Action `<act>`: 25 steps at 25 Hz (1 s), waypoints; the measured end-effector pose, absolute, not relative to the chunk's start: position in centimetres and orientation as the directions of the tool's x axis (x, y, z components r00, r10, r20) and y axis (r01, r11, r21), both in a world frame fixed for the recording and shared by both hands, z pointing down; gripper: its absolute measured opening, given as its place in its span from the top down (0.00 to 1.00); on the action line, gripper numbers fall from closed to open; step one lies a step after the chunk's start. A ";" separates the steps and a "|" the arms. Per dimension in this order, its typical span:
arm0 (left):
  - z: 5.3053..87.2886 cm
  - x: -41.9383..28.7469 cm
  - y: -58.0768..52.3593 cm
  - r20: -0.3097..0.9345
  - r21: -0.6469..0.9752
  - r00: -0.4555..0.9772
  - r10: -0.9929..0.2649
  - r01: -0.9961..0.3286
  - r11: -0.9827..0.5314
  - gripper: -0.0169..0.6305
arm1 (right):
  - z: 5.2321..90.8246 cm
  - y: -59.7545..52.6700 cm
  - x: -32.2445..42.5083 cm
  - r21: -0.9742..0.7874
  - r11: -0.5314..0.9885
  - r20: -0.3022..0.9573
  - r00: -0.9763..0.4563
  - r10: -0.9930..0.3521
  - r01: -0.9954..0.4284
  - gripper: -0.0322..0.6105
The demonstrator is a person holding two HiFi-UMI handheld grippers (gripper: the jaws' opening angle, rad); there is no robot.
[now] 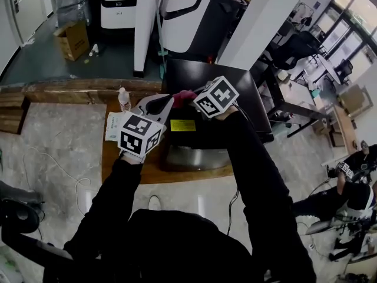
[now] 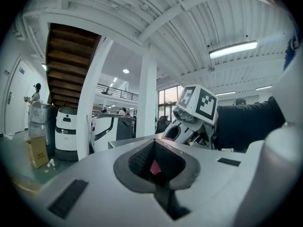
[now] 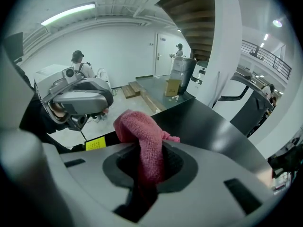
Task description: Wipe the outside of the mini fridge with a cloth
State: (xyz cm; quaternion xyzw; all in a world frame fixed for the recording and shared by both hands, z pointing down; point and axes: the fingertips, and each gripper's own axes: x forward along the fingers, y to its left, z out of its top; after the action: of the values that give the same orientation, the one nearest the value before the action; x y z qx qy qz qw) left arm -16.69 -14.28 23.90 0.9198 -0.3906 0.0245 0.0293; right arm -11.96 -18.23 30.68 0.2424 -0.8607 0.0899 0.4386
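The black mini fridge [image 1: 219, 82] stands on a wooden table [image 1: 177, 173], a yellow label [image 1: 182, 125] on its front. My right gripper [image 1: 192, 96] hovers over the fridge's near left top edge, shut on a red cloth [image 1: 184, 95]. In the right gripper view the cloth [image 3: 141, 131] bulges out from between the jaws of my right gripper [image 3: 149, 163], above the glossy fridge top [image 3: 213, 126]. My left gripper [image 1: 161, 104] is just left of it, off the fridge's left edge, jaws together and empty. Its view has my left gripper [image 2: 156, 163] pointing at the right gripper [image 2: 189, 126].
A water bottle [image 1: 123, 99] and a printed card [image 1: 114, 126] sit on the table left of the fridge. Beyond are a white pillar [image 1: 144, 22], white machines [image 1: 118, 5] and a cardboard box [image 1: 72, 40]. A person [image 1: 353, 181] sits at the right.
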 end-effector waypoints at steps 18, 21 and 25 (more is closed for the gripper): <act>21.5 -10.6 -2.6 0.054 -0.030 0.616 -0.786 -0.786 -0.618 0.96 | 26.3 -6.9 -7.5 0.114 0.887 0.638 -0.651 -0.411 -0.448 0.84; 20.1 -8.0 -1.2 0.036 -0.039 0.616 -0.787 -0.786 -0.617 0.96 | 23.7 -5.4 -4.0 0.154 0.869 0.587 -0.664 -0.464 -0.471 0.84; 18.2 -3.4 0.3 0.007 -0.043 0.637 -0.771 -0.770 -0.637 0.96 | 21.8 -3.8 0.6 0.178 0.847 0.550 -0.663 -0.508 -0.502 0.84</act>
State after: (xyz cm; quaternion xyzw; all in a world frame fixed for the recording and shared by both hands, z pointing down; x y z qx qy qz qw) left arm -3.37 0.29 18.16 0.9046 -0.4257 0.0125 -0.0181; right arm 0.63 -3.83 21.81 0.2769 -0.9118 -0.0053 0.3031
